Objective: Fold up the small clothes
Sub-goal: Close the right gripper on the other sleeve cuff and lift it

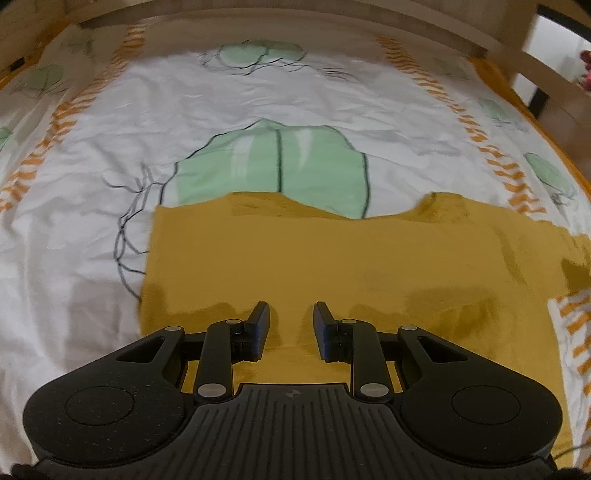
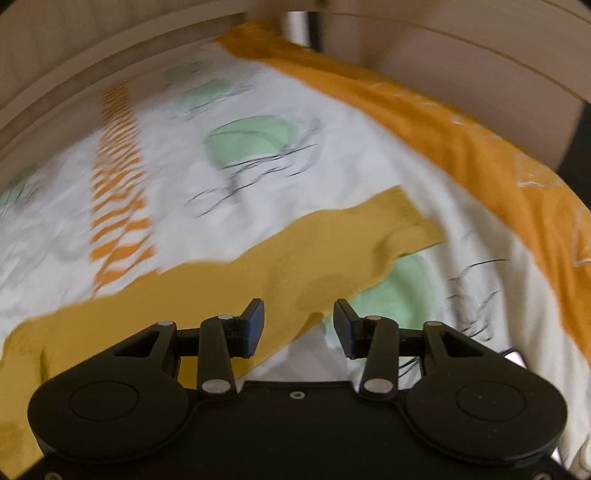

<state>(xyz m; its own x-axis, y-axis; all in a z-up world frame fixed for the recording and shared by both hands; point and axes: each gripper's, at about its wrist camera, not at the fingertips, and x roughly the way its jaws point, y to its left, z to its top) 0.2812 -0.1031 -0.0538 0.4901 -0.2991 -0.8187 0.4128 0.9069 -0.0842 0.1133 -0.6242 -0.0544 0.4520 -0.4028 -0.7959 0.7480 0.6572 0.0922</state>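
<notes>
A mustard-yellow small garment [image 1: 332, 258] lies spread flat on a white bedsheet [image 1: 184, 110] printed with green leaves. My left gripper [image 1: 291, 325] is open and empty, hovering over the garment's near part. In the right wrist view the same garment [image 2: 258, 266] runs diagonally, one sleeve [image 2: 399, 221] pointing to the upper right. My right gripper [image 2: 299, 325] is open and empty, above the garment's lower edge next to the sleeve's underside.
A wooden bed frame [image 1: 332, 22] runs along the far side with rails at the right [image 1: 546, 74]. An orange border of the sheet [image 2: 480, 147] lies along the right edge. Orange striped bands [image 1: 66, 122] cross the sheet.
</notes>
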